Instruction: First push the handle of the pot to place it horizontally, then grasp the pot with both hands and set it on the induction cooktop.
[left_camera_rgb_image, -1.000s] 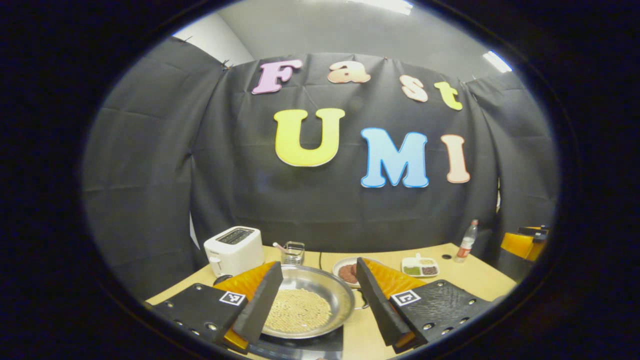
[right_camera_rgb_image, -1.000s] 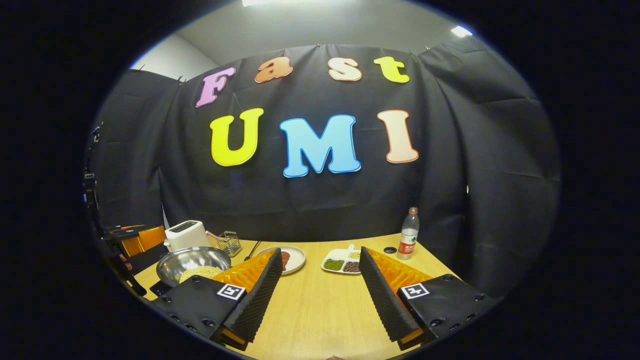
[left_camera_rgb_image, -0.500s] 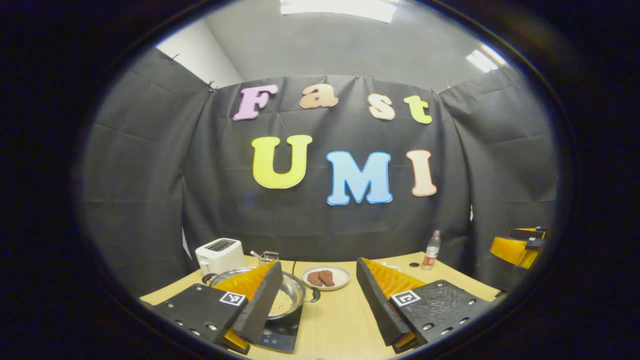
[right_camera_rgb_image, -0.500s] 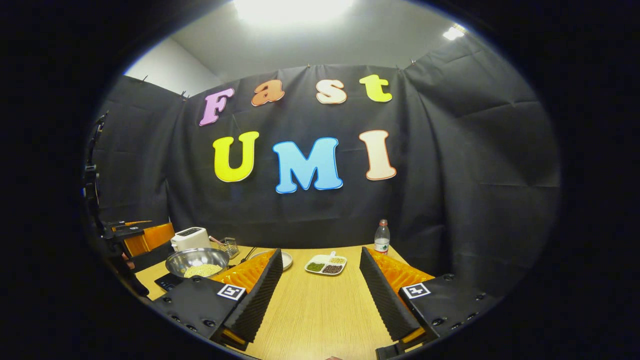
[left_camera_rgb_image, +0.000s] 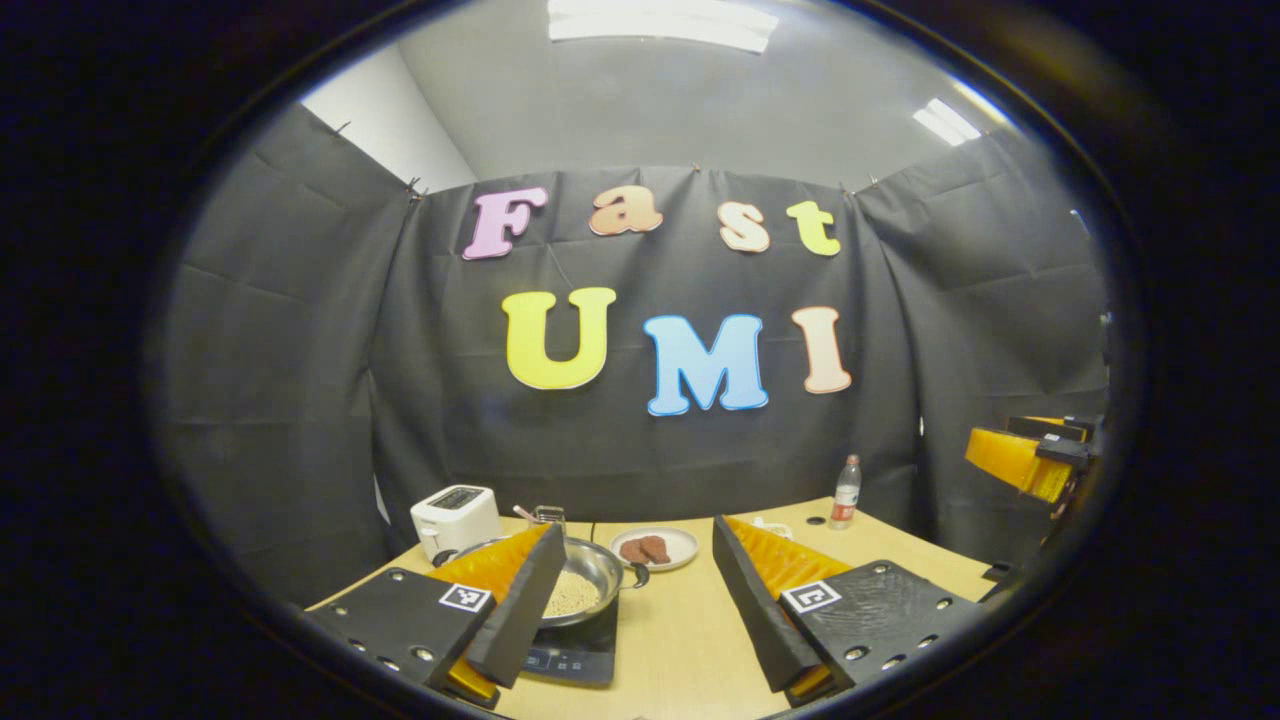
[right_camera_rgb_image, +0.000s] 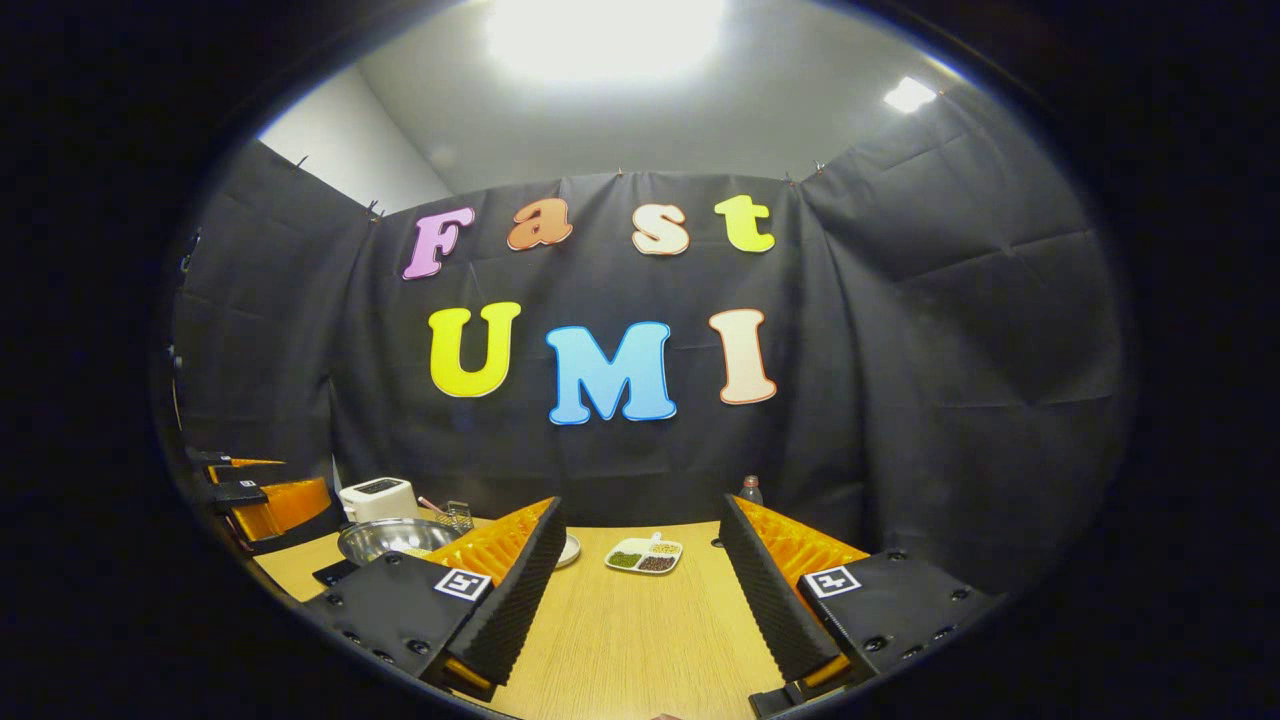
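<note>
The left gripper (left_camera_rgb_image: 633, 600) hangs wide open above the light wooden table (left_camera_rgb_image: 680, 640). Ahead, the shiny steel pot (left_camera_rgb_image: 585, 580) holding pale beans sits on the black induction cooktop (left_camera_rgb_image: 575, 660), a white toaster (left_camera_rgb_image: 455, 520) behind it.

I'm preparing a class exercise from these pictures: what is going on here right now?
A person holds a two-finger tool in each hand above a wooden table. The pot, with pale grains inside, already sits on the induction cooktop. The left tool and the right tool are both open, hold nothing and are clear of the pot. A toaster, a plate and a bottle stand farther back.
</note>
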